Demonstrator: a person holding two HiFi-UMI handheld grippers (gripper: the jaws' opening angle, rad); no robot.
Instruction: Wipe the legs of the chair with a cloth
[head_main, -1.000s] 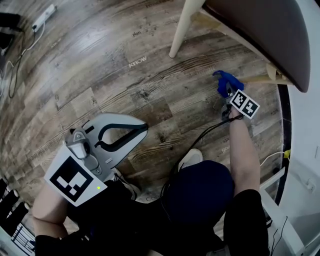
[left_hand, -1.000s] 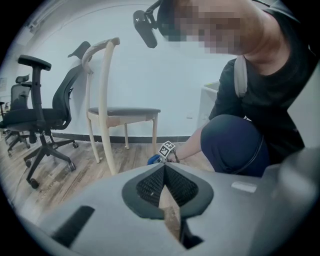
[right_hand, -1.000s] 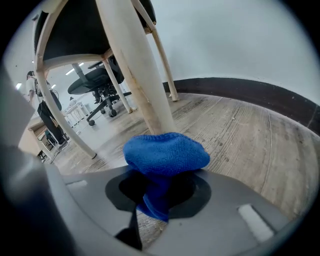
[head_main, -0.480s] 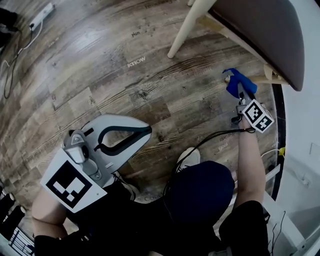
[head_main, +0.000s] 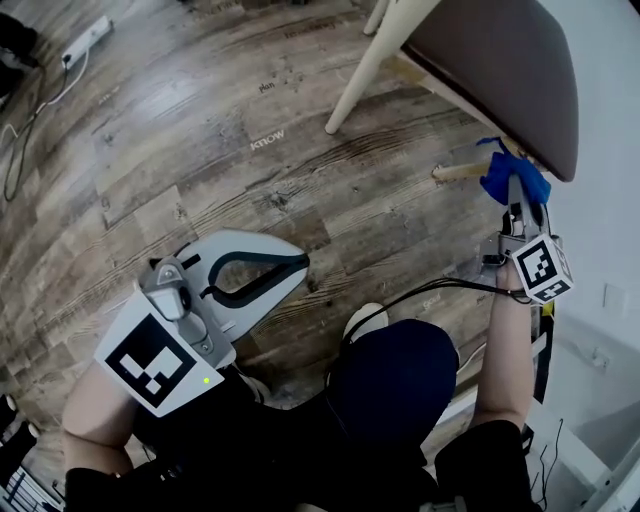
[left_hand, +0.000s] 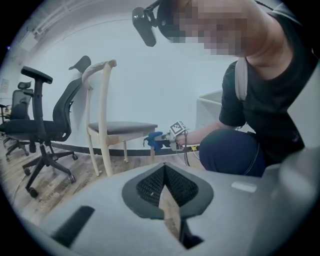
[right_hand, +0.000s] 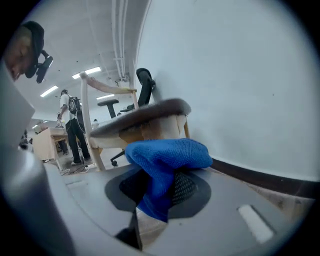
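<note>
Head view, right hand-held gripper (head_main: 512, 188): stretched out to the edge of the chair (head_main: 500, 70), its jaws closed on a blue cloth (head_main: 517, 178).
Head view, cloth: bunched at the jaw tips, against the pale wooden leg (head_main: 456, 172) that shows below the dark seat.
Head view, left hand-held gripper (head_main: 290, 268): held low over the wooden floor (head_main: 180, 150), well apart from the chair, with its tips together.
Left gripper view, jaws: pressed together at the tips with nothing between them; only a sliver of floor shows through lower down.
Left gripper view, scene: the chair stands ahead with the other gripper and the cloth at one of its legs; a black office chair (left_hand: 47, 115) stands to the left.
Right gripper view, jaws: clamped on the cloth, which bulges over the tips and hangs down between the pads.
Right gripper view, surroundings: the chair seat sits just behind the cloth, and a white wall (right_hand: 240, 75) fills the right side.
</note>
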